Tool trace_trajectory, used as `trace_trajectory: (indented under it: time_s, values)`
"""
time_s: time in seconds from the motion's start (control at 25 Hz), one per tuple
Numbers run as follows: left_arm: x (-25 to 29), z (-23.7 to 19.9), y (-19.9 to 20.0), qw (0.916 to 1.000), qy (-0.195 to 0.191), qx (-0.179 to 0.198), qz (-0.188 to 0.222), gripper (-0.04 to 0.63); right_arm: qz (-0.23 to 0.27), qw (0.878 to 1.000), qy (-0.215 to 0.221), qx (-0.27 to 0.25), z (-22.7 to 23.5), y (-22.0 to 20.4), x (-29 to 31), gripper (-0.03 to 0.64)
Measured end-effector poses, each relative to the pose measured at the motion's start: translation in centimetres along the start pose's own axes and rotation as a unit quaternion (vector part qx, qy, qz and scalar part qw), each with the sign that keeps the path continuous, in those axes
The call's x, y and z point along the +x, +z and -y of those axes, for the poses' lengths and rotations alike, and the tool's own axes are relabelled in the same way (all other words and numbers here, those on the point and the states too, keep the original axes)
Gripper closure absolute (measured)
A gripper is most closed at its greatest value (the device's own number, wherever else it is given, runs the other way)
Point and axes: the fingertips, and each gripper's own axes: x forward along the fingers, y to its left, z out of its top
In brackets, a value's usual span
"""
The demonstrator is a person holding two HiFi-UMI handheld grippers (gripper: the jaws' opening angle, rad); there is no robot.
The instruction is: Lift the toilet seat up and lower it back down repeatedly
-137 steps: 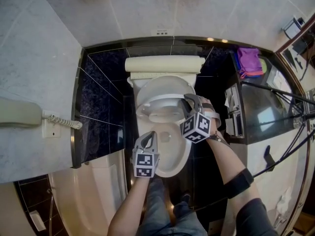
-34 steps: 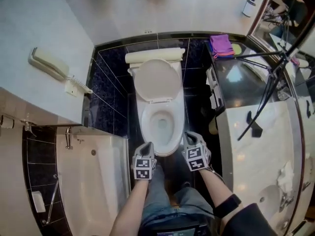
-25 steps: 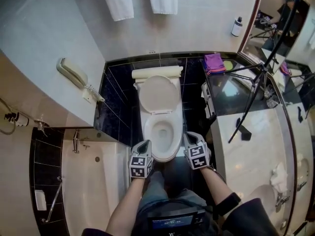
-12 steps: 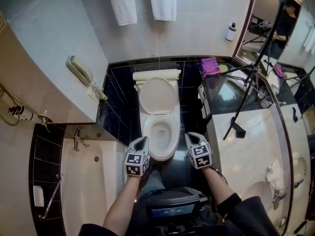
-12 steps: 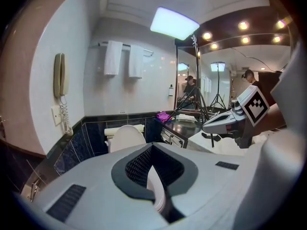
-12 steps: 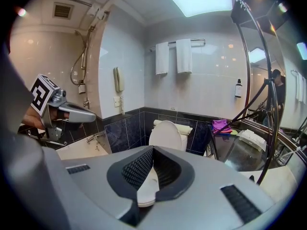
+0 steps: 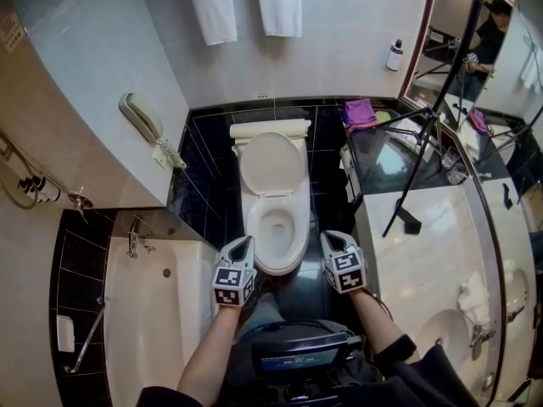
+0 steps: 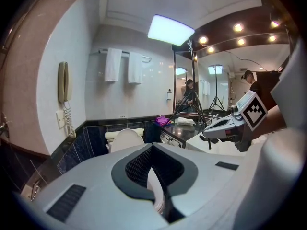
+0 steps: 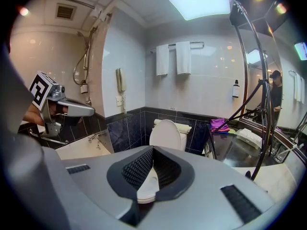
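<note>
Toilet seat (image 9: pixel 165 134) upright, bowl (image 9: pixel 146 189) mostly hidden behind closed right gripper (image 9: pixel 152 150)

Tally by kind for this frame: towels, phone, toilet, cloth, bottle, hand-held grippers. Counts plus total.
white towels: 2
wall phone: 1
toilet: 1
purple cloth: 1
bottle: 1
hand-held grippers: 2
Total: 8
</note>
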Motion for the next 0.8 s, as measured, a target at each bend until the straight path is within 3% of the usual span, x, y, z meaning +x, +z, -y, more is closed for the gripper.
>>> trace_trajectory:
  time_s: [0.64, 0.8]
  values:
    - [0.3, 0.1, -1.6, 0.9999, 0.007, 0.013, -0.003, 0.603, -0.021, 0.999, -0.016, 0.021, 0.7, -2.7, 1.2, 0.593]
    - [1.7, -0.2, -2.5, 0.9996, 0.001, 0.027, -0.005, 0.603, -0.047, 0.998, 0.007, 0.05, 0.8, -5.3, 3.6, 0.528]
